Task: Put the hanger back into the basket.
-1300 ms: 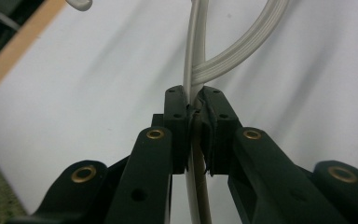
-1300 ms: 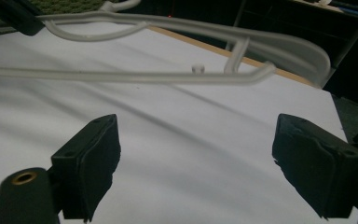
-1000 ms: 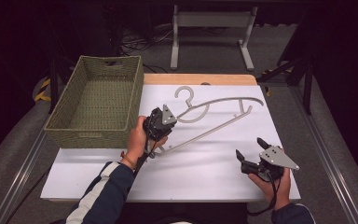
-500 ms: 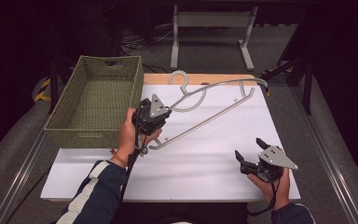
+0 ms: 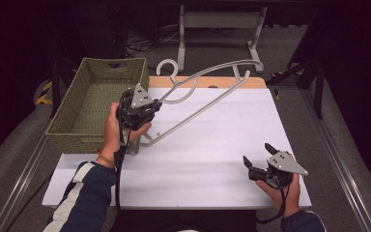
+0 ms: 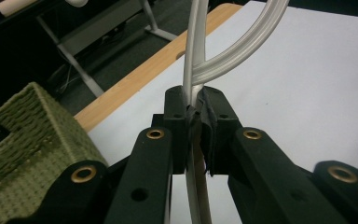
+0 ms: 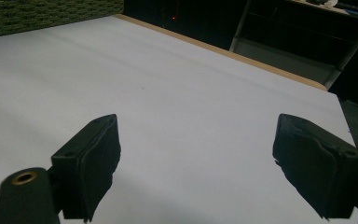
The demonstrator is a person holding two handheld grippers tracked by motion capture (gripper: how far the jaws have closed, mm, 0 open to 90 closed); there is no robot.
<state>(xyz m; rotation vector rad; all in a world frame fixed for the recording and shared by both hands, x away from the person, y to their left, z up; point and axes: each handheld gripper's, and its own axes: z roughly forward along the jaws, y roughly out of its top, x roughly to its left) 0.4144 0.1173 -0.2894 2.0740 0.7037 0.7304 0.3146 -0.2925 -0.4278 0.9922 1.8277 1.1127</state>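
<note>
A pale grey clothes hanger [image 5: 207, 94] is lifted off the white table top [image 5: 212, 145], tilted, with its hook [image 5: 166, 65] toward the far edge. My left gripper [image 5: 147, 110] is shut on the hanger's thin bar near its lower left end, beside the green woven basket [image 5: 94, 104]. In the left gripper view the bar [image 6: 193, 70] runs up between the closed pads [image 6: 179, 119]. Near the table's front right corner my right gripper [image 5: 257, 157] rests low and open, its jaws wide apart [image 7: 196, 163] with nothing between them.
The basket stands at the table's left side and looks bare inside. A wooden strip [image 5: 207, 82] borders the table's far edge. Beyond it a metal stand [image 5: 220, 21] and cables sit on the dark floor. Rails run along both sides of the table.
My left gripper has risen and moved left toward the basket with the hanger, which now hangs clear of the table. The right gripper has stayed where it was.
</note>
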